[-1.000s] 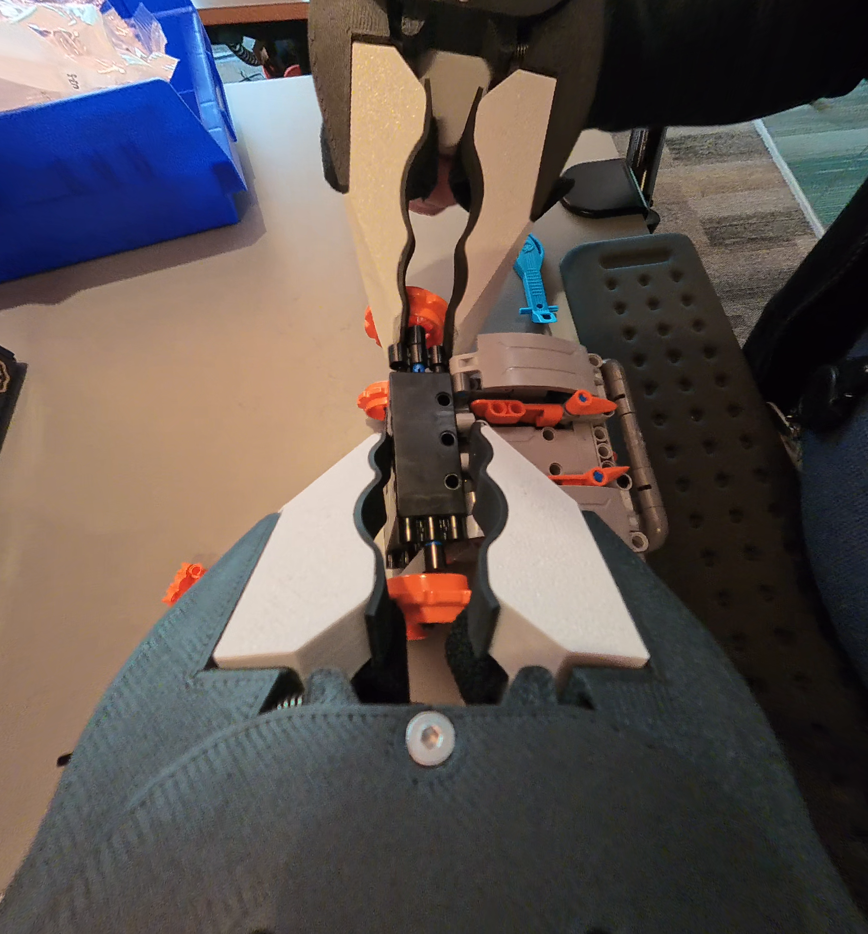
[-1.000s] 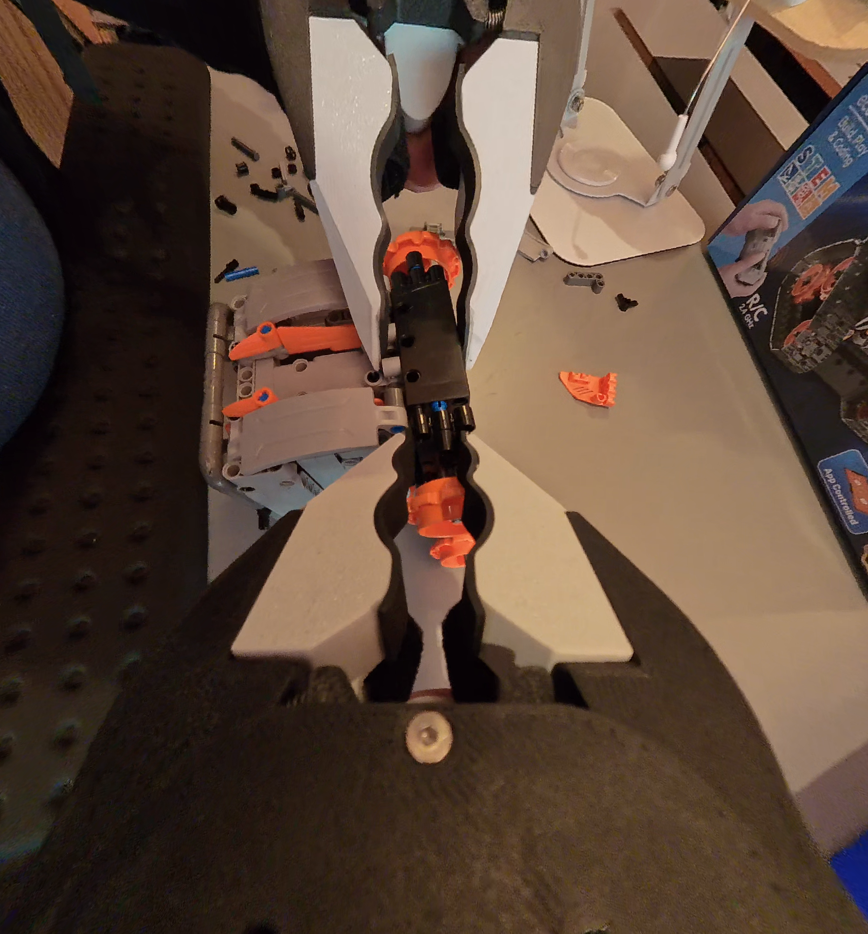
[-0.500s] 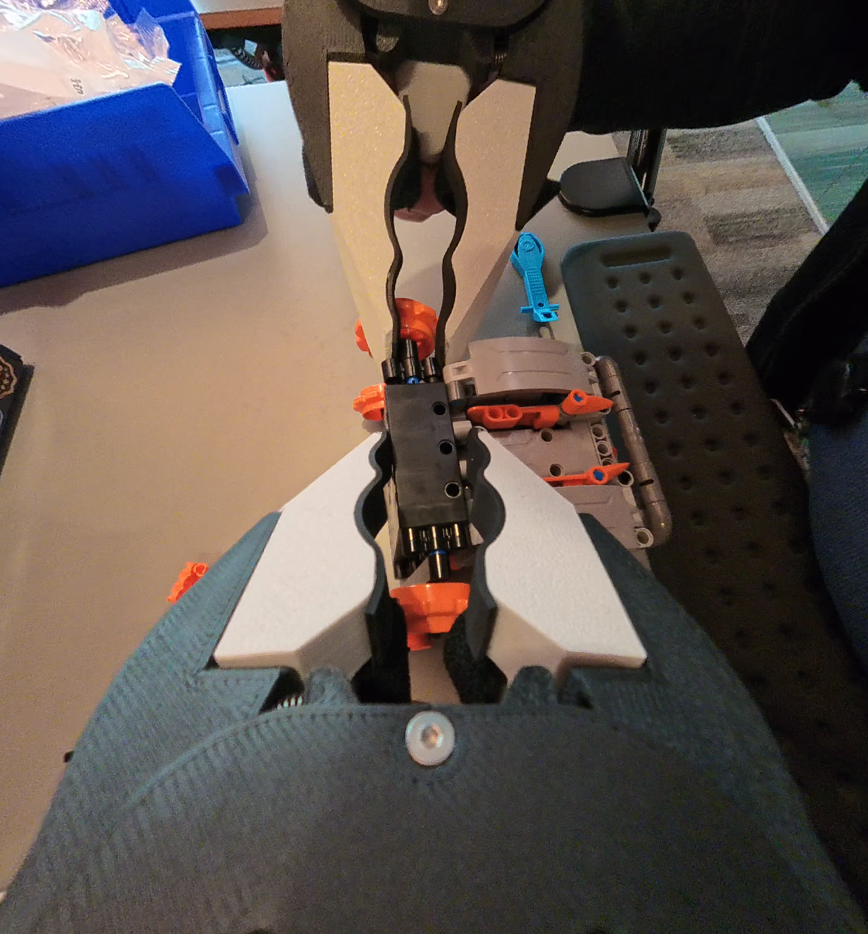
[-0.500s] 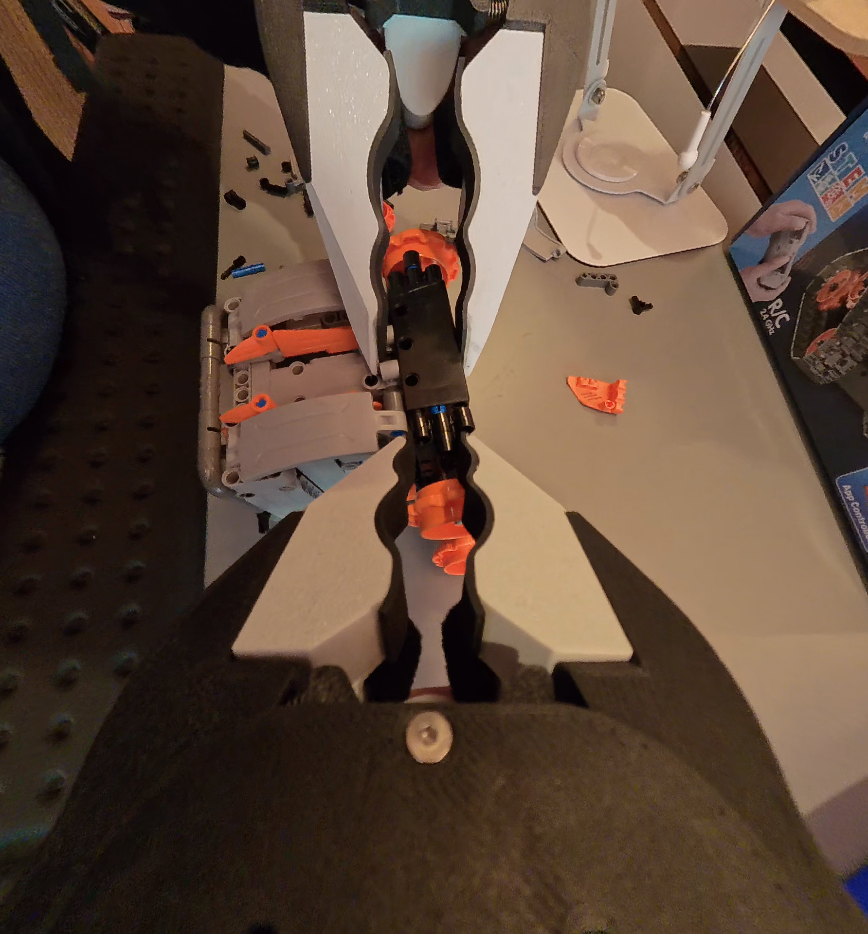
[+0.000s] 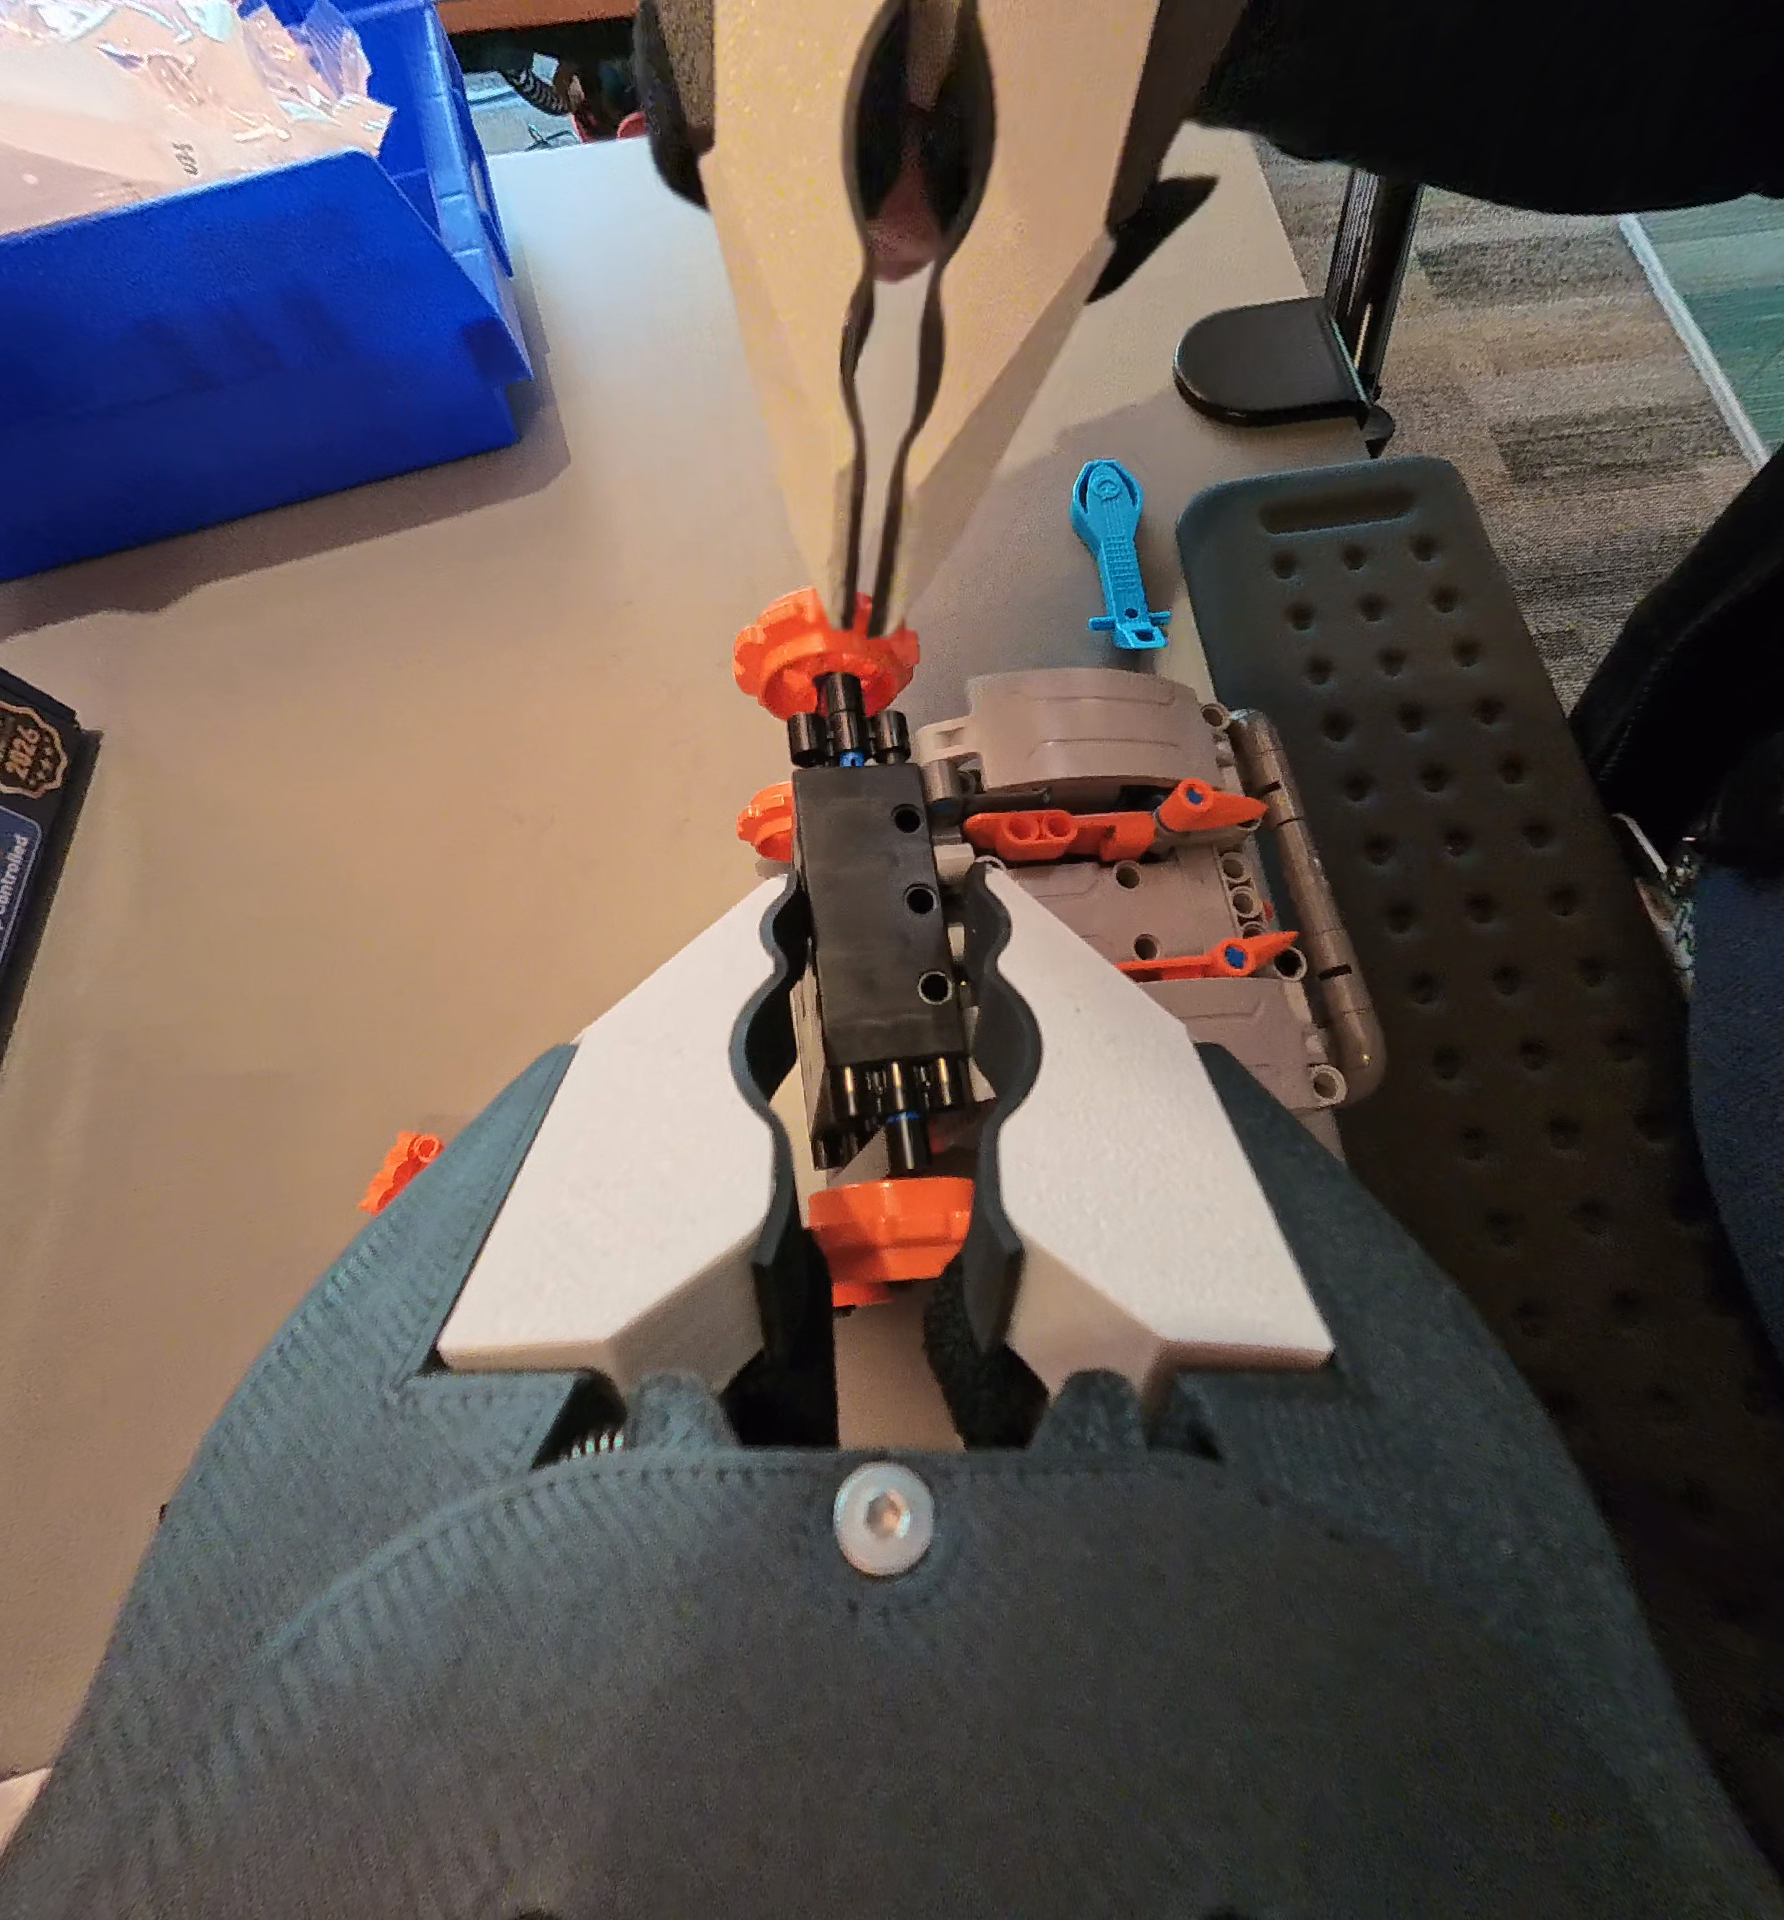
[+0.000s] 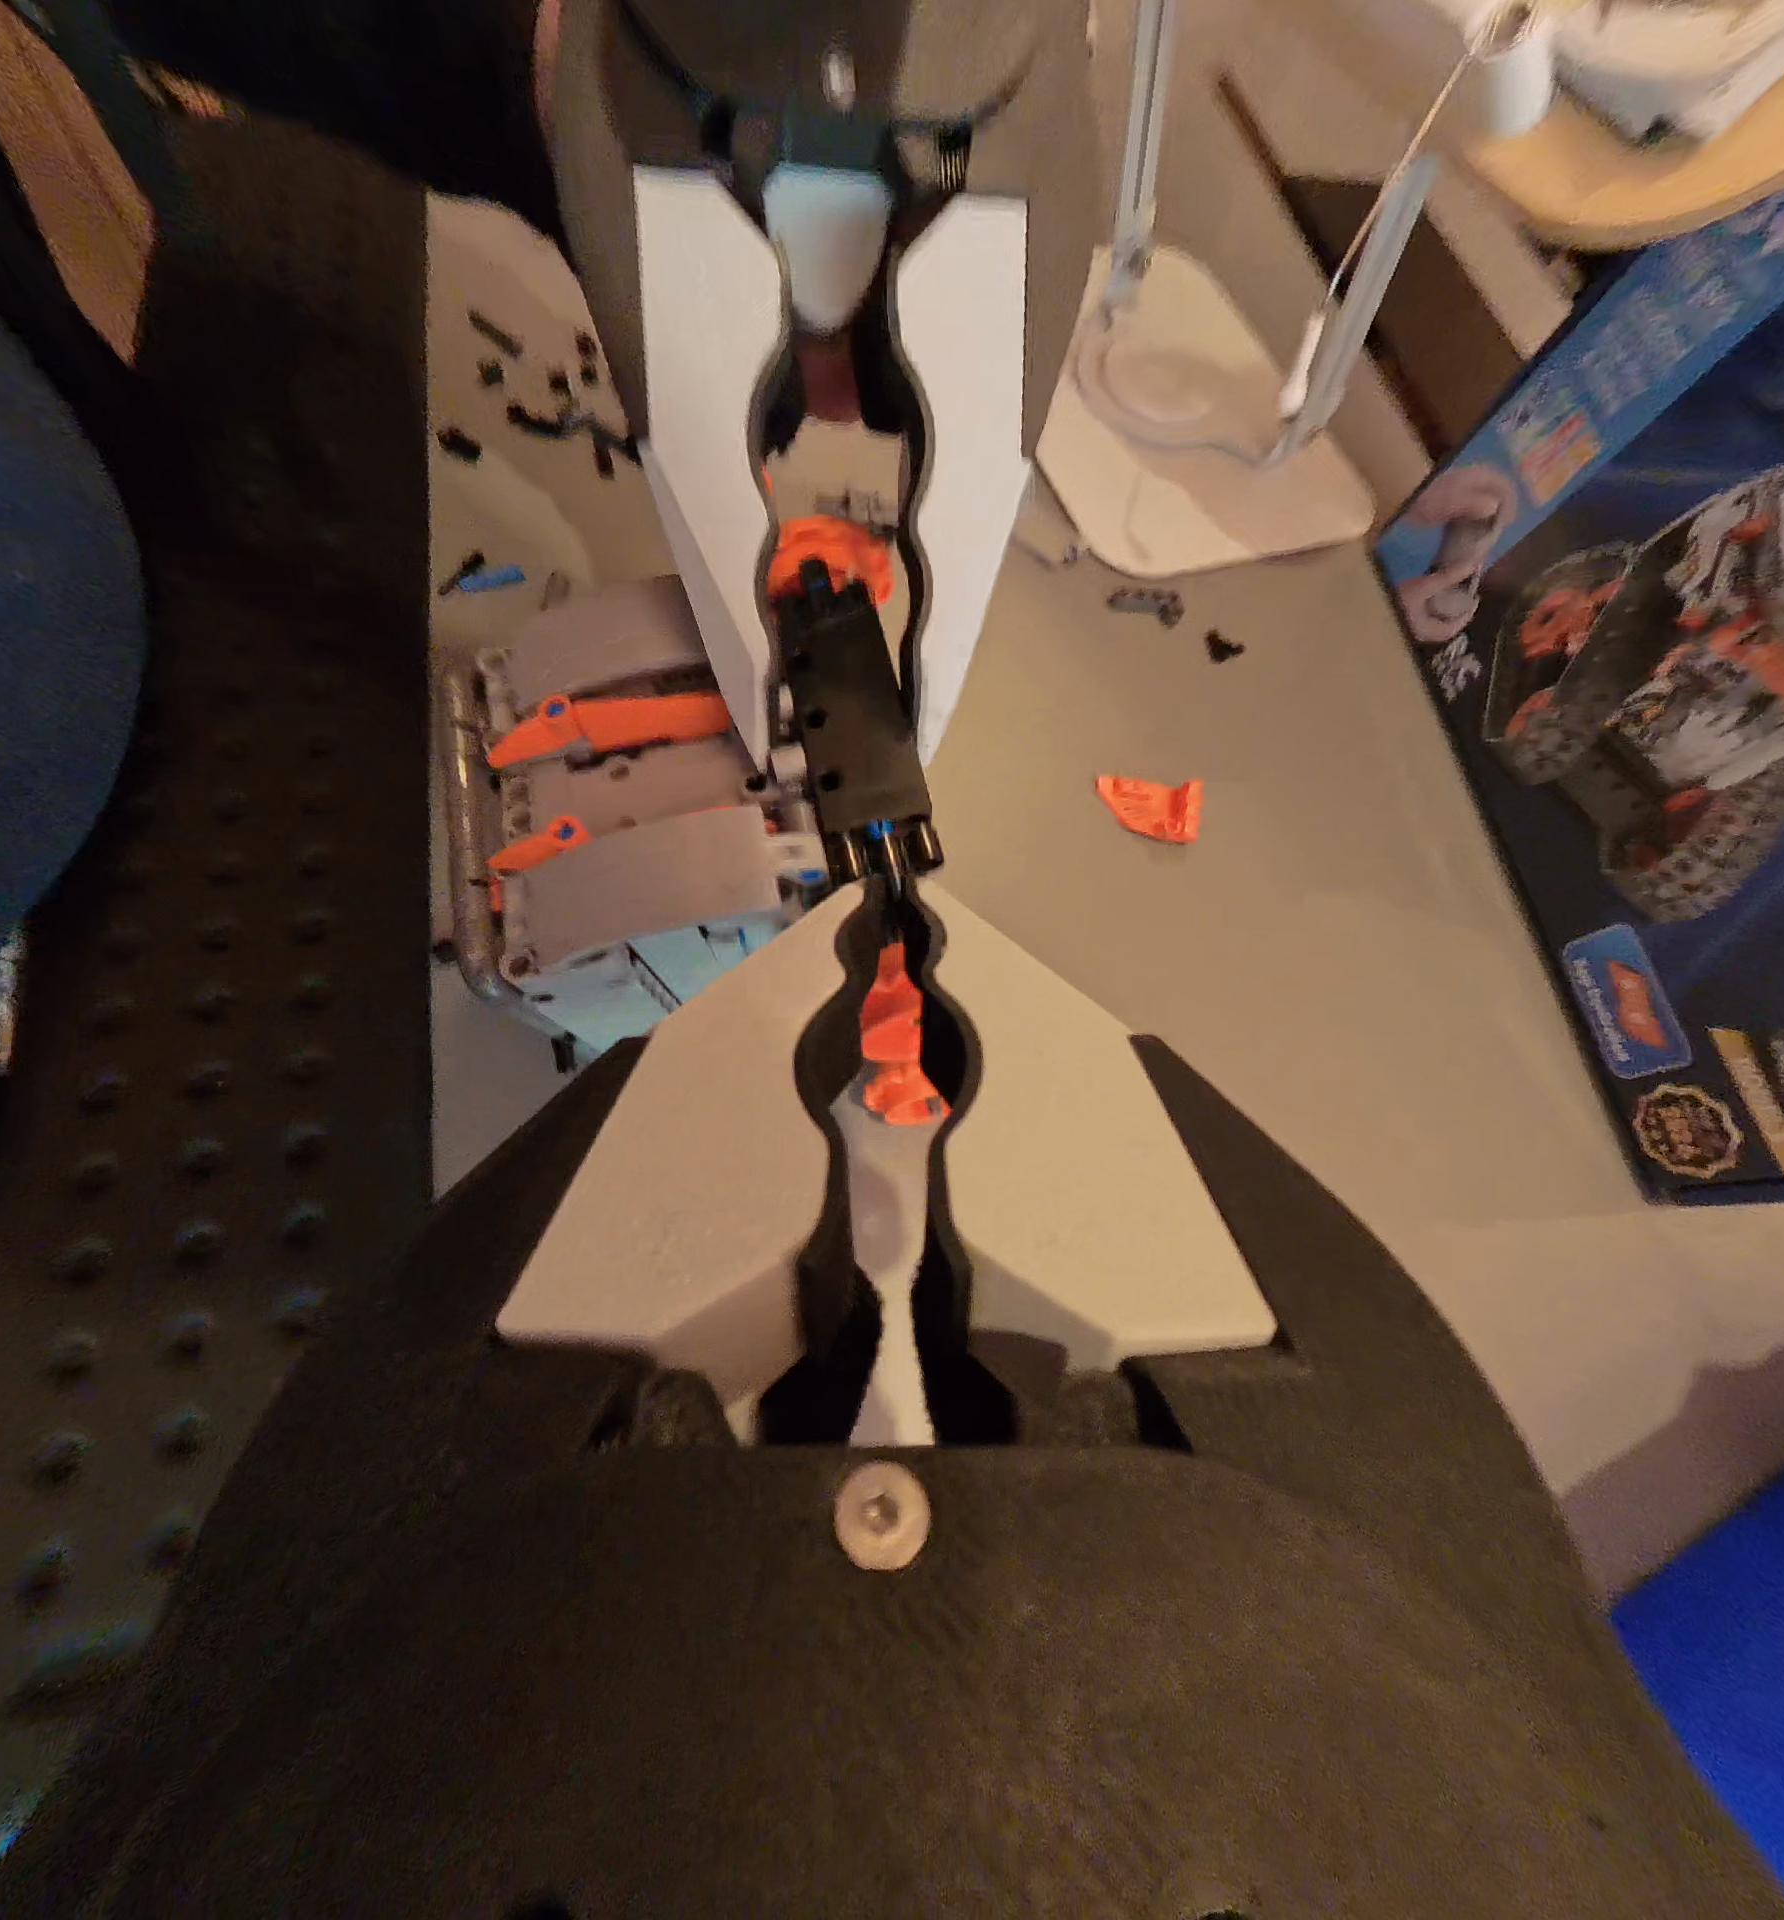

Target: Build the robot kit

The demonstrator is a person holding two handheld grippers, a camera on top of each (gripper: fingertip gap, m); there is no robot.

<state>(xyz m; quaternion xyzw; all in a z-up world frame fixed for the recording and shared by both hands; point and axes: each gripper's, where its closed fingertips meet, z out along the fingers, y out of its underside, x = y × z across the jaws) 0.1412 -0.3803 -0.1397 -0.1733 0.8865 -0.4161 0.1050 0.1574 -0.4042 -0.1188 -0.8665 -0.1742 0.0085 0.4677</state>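
Observation:
A grey and orange brick-built model (image 5: 1106,914) lies on the beige table (image 5: 348,831), with a black block (image 5: 867,883) along its left side. My left gripper (image 5: 883,894) is shut on that black block. An orange hub (image 5: 888,1226) sits between its fingers, near the palm. My right gripper (image 5: 872,623) reaches in from the far side, its fingers nearly together on the orange hub (image 5: 805,655) at the block's far end. In the right wrist view my right gripper (image 6: 893,894) pinches that hub (image 6: 893,1023), and the left gripper (image 6: 846,738) holds the block (image 6: 857,727).
A blue bin (image 5: 192,343) stands at the back left. A blue plastic tool (image 5: 1116,551) lies beside a dark perforated pad (image 5: 1490,831). A printed box (image 6: 1646,779), a white lamp base (image 6: 1200,457), a loose orange piece (image 6: 1148,805) and small black parts (image 6: 545,405) lie about. From the left gripper's tips to the loose orange piece (image 6: 1148,805) is close to 15 cm.
My right gripper's fingers have closed from a wider gap to a narrow pinch on the orange hub, and the right wrist view has drawn back slightly. The left gripper holds still.

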